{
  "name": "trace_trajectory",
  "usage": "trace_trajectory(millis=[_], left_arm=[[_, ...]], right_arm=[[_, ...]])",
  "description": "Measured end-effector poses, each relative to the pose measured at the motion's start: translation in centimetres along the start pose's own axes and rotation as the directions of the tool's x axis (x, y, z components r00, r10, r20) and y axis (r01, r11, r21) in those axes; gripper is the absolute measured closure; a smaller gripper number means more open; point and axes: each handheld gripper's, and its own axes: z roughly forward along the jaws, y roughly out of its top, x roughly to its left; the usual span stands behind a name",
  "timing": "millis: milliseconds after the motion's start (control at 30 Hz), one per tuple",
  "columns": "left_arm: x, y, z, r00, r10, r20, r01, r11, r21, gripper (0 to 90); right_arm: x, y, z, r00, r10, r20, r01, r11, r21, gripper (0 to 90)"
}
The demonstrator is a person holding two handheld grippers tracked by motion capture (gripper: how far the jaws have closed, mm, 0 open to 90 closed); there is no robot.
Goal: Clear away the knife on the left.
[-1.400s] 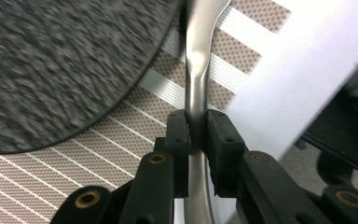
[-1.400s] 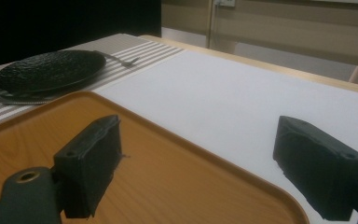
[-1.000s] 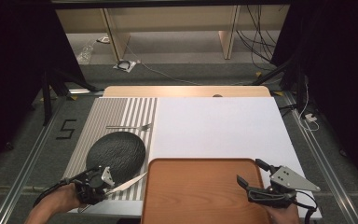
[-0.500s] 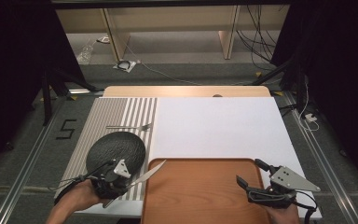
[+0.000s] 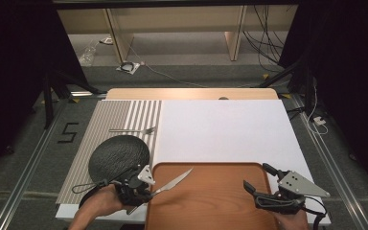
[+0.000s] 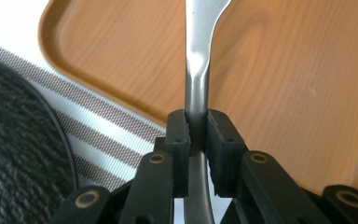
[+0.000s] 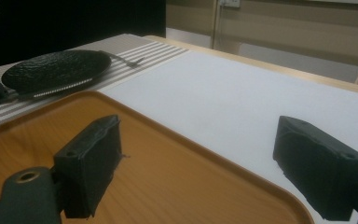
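A silver table knife [image 5: 173, 180] is clamped by its handle in my left gripper [image 5: 141, 184], and its blade reaches up and right over the left part of the brown wooden tray [image 5: 211, 206]. In the left gripper view the jaws are shut on the knife [image 6: 196, 70] above the tray [image 6: 289, 74]. My right gripper [image 5: 258, 176] stands open at the tray's right edge, holding nothing. In the right gripper view its open jaws [image 7: 205, 163] straddle the tray's rim [image 7: 233, 163].
A black round plate [image 5: 119, 155] lies on the striped placemat [image 5: 124, 112] just beyond my left hand, with a fork [image 5: 132, 130] behind it. A white mat [image 5: 220, 129] covers the table's middle and right. The plate [image 7: 56, 67] sits far left in the right gripper view.
My left gripper has carried the knife rightward from beside the plate to over the tray's left edge. The right gripper has stayed in place, still open.
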Motion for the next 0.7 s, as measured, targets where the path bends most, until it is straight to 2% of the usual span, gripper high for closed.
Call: trace_trajectory(millis=[133, 300, 500, 633, 700], left_arm=[[-0.3, 0.5, 0.1, 0.9999, 0.008, 0.006, -0.008, 1.0, 0.003, 79.6], [-1.2, 1.4, 0.2, 0.9998, 0.017, -0.012, -0.016, 0.9995, 0.027, 79.6], [-2.7, 3.0, 0.5, 0.9991, 0.042, 0.007, -0.043, 0.9985, 0.035, 79.5], [-3.2, 3.5, 0.8, 0.9982, 0.058, 0.01, -0.059, 0.9969, 0.053, 79.5], [-3.5, 3.8, 1.0, 0.9979, 0.063, 0.014, -0.064, 0.9969, 0.046, 79.5]], right_arm=[[-0.1, 0.0, 0.0, 1.0, 0.005, 0.0, -0.005, 1.0, -0.004, 16.2], [0.0, 0.0, 0.0, 1.0, 0.002, -0.001, -0.002, 1.0, 0.0, 16.2], [0.0, -0.1, 0.0, 1.0, 0.0, -0.001, 0.0, 1.0, 0.003, 16.2], [0.0, -0.1, 0.0, 1.0, 0.001, -0.003, -0.001, 1.0, 0.001, 16.2], [0.0, -0.1, 0.0, 1.0, 0.0, -0.003, 0.0, 1.0, 0.001, 16.2]])
